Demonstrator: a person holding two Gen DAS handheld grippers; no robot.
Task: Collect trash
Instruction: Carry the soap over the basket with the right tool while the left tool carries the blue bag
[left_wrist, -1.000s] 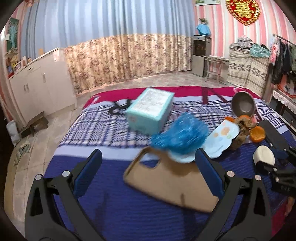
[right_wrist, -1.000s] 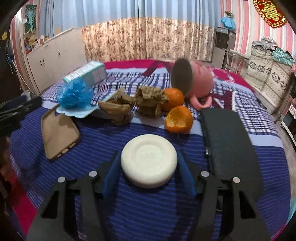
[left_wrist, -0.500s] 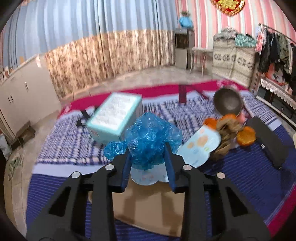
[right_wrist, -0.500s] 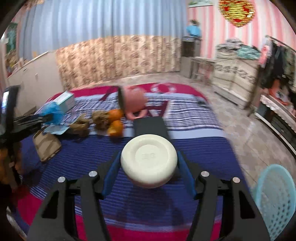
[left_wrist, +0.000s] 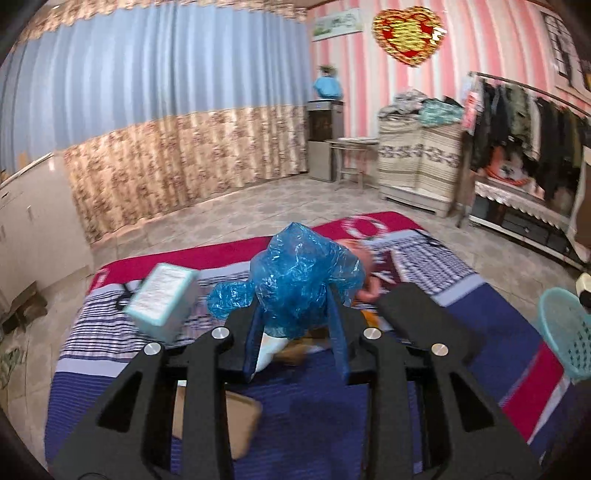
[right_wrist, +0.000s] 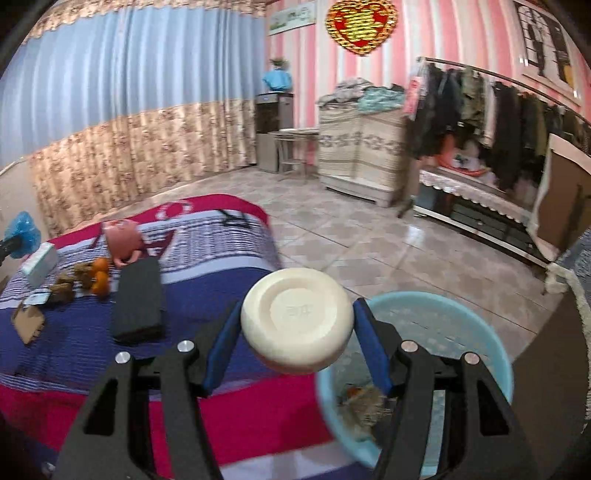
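Seen only from the right wrist, at far left: the crumpled blue plastic bag (right_wrist: 23, 233) raised over the striped bedspread (right_wrist: 74, 343), then a teal tissue box (right_wrist: 40, 261), brown paper scraps (right_wrist: 62, 291), orange peels (right_wrist: 99, 280), a toppled pink mug (right_wrist: 122, 242) and a black case (right_wrist: 138, 301). Shown close only from the left wrist: that bag (left_wrist: 299, 280) pinched between the narrowly parted blue pads of the left gripper (left_wrist: 295, 332), lifted clear of the bedspread (left_wrist: 317, 417), tissue box (left_wrist: 162, 297) to its left, black case (left_wrist: 424, 328) to its right, a tan flat item (left_wrist: 236, 424) lying below. Further right, clamped in the right gripper (right_wrist: 295, 343) with fingers spread about its width: a round cream-white disc (right_wrist: 297, 319), held over the rim of the light-blue basket (right_wrist: 491, 369) on the tiled floor beside the bed. Visible inside that basket, from the right wrist alone: brownish scraps and an orange bit. From the left wrist, merely the basket's mesh side (left_wrist: 565, 343) at far right. Embossed mark on the disc's face too blurred to read; printing on the tissue box likewise illegible.
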